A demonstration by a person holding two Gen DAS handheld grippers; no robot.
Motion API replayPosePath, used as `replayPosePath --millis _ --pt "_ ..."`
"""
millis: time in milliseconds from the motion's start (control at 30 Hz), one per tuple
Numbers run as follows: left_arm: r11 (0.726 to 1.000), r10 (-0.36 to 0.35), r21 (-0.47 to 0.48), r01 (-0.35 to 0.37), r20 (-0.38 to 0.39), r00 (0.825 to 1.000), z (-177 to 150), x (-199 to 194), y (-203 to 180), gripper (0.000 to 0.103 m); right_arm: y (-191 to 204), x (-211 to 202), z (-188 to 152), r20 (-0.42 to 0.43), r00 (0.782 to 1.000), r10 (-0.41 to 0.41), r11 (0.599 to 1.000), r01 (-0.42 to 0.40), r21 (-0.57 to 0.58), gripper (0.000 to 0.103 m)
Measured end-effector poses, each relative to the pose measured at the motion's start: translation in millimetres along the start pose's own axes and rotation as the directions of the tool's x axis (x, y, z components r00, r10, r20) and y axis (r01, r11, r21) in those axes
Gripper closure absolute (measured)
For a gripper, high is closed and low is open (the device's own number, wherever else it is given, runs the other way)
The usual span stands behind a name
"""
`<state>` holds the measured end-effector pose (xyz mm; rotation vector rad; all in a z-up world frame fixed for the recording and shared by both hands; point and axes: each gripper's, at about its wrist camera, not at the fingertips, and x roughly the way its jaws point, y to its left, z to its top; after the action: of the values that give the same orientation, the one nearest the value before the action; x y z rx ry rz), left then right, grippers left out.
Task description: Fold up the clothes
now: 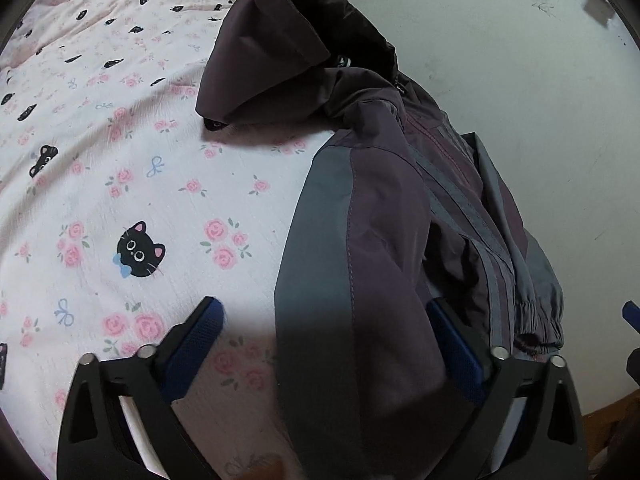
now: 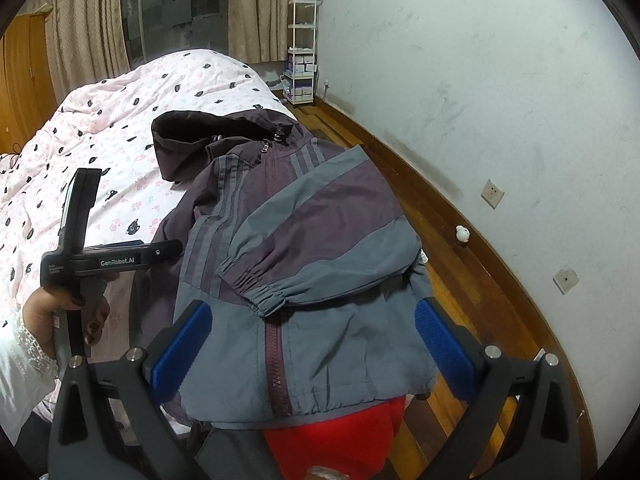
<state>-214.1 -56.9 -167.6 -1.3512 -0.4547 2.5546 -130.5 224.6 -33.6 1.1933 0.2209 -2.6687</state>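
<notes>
A purple and grey hooded jacket lies on a bed with a pink cover printed with roses and black cats. Its hood points to the far end, and the sleeves are folded across the zipped front. My left gripper is open, its blue pads standing either side of the jacket's left edge without pressing it. My right gripper is open and wide over the jacket's hem. In the right wrist view a hand holds the left tool's black body beside the jacket.
A red cloth shows under the jacket's hem at the bed's near edge. To the right run a wooden floor and a white wall. A white shelf unit and curtains stand at the far end.
</notes>
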Motion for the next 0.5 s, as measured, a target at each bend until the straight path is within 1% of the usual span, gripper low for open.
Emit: replayPosePath --millis 33,67,133,267,300,333,367,400,433,467,500 --pt "1.0 0.004 0.002 -0.004 -0.002 1.0 -0.7 0.1 -1.0 0.018 0.7 0.6 0.4 -0.003 1.0 0.001 1.0 -0.001 -0.001 0.0" --pt "1.0 0.007 0.004 -0.007 -0.004 1.0 -0.7 0.3 -1.4 0.021 1.3 1.1 0.8 -0.005 1.0 0.002 1.0 -0.002 -0.002 0.0" --pt "1.0 0.0 0.007 0.0 -0.009 1.0 -1.9 0.1 -3.3 0.033 2.5 0.9 1.8 -0.004 1.0 0.001 1.0 -0.001 -0.005 0.0" --pt "1.0 -0.022 -0.01 0.022 -0.031 0.999 4.8 4.0 -0.8 0.038 5.3 -1.5 5.5 0.005 1.0 0.001 1.0 -0.001 -0.011 0.0" --pt "0.999 -0.03 -0.015 0.03 -0.036 0.999 5.3 4.9 0.8 0.042 6.2 -2.5 6.4 0.008 1.0 0.001 1.0 -0.001 -0.012 0.0" --pt "0.999 -0.044 -0.019 0.043 -0.044 0.998 5.3 5.7 0.4 0.05 7.2 -3.4 7.3 0.011 1.0 0.001 1.0 -0.001 -0.013 0.0" --pt "0.998 -0.056 -0.02 0.055 -0.051 0.997 5.6 6.0 -0.8 0.055 8.1 -4.3 8.0 0.013 1.0 0.001 1.0 -0.001 -0.014 0.0" --pt "0.998 -0.067 -0.02 0.066 -0.058 0.996 5.8 6.3 -2.0 0.064 9.2 -5.1 8.4 0.015 1.0 0.001 1.0 -0.001 -0.018 0.0" --pt "0.998 -0.066 -0.015 0.066 -0.06 0.996 5.7 5.0 -3.5 0.069 10.7 -6.0 8.8 0.016 1.0 0.002 1.0 -0.002 -0.021 0.0" --pt "0.998 -0.067 -0.011 0.066 -0.063 0.996 5.6 3.7 -5.0 0.072 11.8 -6.8 9.2 0.016 1.0 0.003 1.0 -0.002 -0.023 0.0" --pt "0.997 -0.075 -0.014 0.074 -0.065 0.995 5.7 1.8 -6.0 0.083 13.0 -7.6 9.7 0.017 1.0 0.003 1.0 -0.003 -0.024 0.0"
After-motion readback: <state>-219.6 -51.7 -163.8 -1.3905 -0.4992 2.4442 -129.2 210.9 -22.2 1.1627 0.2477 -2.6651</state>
